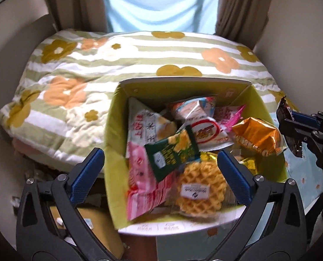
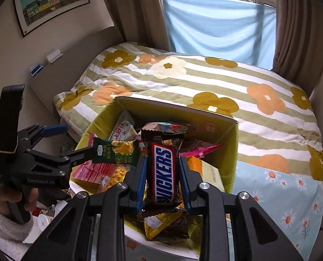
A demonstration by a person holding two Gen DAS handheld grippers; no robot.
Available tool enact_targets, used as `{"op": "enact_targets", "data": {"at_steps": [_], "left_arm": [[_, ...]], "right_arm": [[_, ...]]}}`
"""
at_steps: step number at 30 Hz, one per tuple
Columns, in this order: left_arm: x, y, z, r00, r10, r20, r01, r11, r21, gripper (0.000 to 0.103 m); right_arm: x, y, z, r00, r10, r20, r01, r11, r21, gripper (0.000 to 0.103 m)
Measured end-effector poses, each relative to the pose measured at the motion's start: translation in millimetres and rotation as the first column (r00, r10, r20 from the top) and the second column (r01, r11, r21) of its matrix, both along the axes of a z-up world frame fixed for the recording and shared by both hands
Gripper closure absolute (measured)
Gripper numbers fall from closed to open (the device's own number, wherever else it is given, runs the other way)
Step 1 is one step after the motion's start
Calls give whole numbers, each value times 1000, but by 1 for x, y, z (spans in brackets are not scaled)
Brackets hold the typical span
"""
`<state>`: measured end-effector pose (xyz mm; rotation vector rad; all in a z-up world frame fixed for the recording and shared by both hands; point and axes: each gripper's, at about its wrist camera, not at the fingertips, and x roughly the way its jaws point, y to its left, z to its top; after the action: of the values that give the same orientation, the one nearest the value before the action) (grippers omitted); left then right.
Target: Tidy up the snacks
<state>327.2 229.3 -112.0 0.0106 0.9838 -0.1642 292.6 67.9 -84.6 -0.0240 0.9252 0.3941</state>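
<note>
One open yellow-green box (image 1: 115, 130) stands at the near edge of the bed (image 1: 78, 69), filled with mixed snack packets. In the left wrist view roughly nine packets can be counted, though overlap and blur make the count uncertain: one waffle cookie pack (image 1: 199, 190) at 6 o'clock, one pink packet (image 1: 139, 174) at 8 o'clock, one green cracker packet (image 1: 174, 152) in the middle, one orange foil bag (image 1: 257, 137) at 3 o'clock, and several white and pink wrappers toward 12 o'clock.

The left gripper (image 1: 161, 165) hangs above the box's near left part with its jaws spread wide and nothing between them; whether the green cracker packet touches it cannot be told.

The right gripper (image 2: 162, 174) has its jaws closed against the two long sides of one Snickers bar (image 2: 163, 171), held upright over the box's near right side.

The box's four walls stand upright. The striped flowered quilt lies flat from 9 to 3 o'clock beyond the box.
</note>
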Motion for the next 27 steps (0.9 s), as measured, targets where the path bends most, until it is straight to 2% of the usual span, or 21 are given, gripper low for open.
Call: {"op": "enact_targets", "data": {"at_steps": [5,7,8,9,10,11,16,20,27], "left_arm": [[-10,8,1,1000,14,-2,-14,1000,-19,0],[-13,10,0,1000,16,1,-16,1000,-8,0],[-14,11,-2,1000,19,1,-19,1000,5,0],[-15,11,-3,1000,20,1,-20,1000,13,0],[-16,13,-4,1000,21,1,-21,1000,20,0],[-18,14,-6,1000,21,1,-21,1000,21,0],[-30,20,-15,1000,13,-4,-13,1000,22,0],[-36,20,-15,1000,15,0,-15,1000,10,0],[-55,5,16,998,17,61,-18,1000,8,0]], "right_arm": [[9,11,-4,999,22,-26,-22,999,24,77],[14,17,-12,998,32,-45,-31,999,22,71],[15,18,-15,998,30,-50,-29,999,17,49],[15,20,-17,999,20,-47,-20,1000,11,21],[14,19,-18,999,0,-37,0,1000,11,11],[13,18,-18,999,-10,-32,10,1000,14,5],[4,5,-18,995,-97,-10,96,994,-45,5],[-3,-7,-18,991,-133,-11,133,991,-16,5],[-26,-18,1,990,-140,26,140,990,26,5]]}}
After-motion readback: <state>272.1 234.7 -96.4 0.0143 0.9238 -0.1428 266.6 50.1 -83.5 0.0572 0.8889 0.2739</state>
